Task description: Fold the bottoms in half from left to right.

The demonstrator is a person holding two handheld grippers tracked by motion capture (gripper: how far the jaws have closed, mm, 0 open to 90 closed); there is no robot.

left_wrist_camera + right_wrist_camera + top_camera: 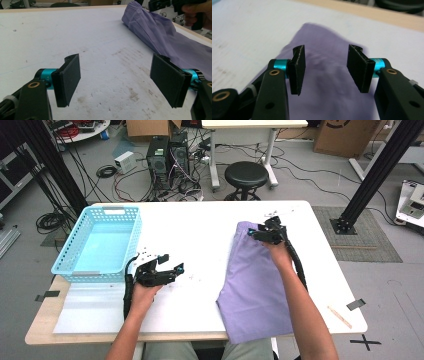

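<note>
— Starting with the biggest thing: what is on the white table (200,235)?

— A purple garment (252,280) lies spread on its right half, running from the near edge, where it hangs slightly over, up toward the far side. In the left gripper view it shows as a long fold of purple cloth (160,32) across the upper right.

— And on the left?

— A light blue basket (95,270) stands at the table's left edge, well apart from the garment.

— Where are the tongs?

— The right gripper (261,234) is at the far end of the garment, above the cloth. In the right gripper view its jaws stand parted with purple fabric (324,82) behind the gap and nothing pinched between the pads (298,70).

— And the other one?

— The left gripper (170,264) sits just right of the basket's near corner, over bare table. Its jaws are spread wide, with nothing but the stained white surface (115,75) between them.

— Anything smaller?

— A thin wooden stick (339,316) lies near the table's right front corner.
</note>
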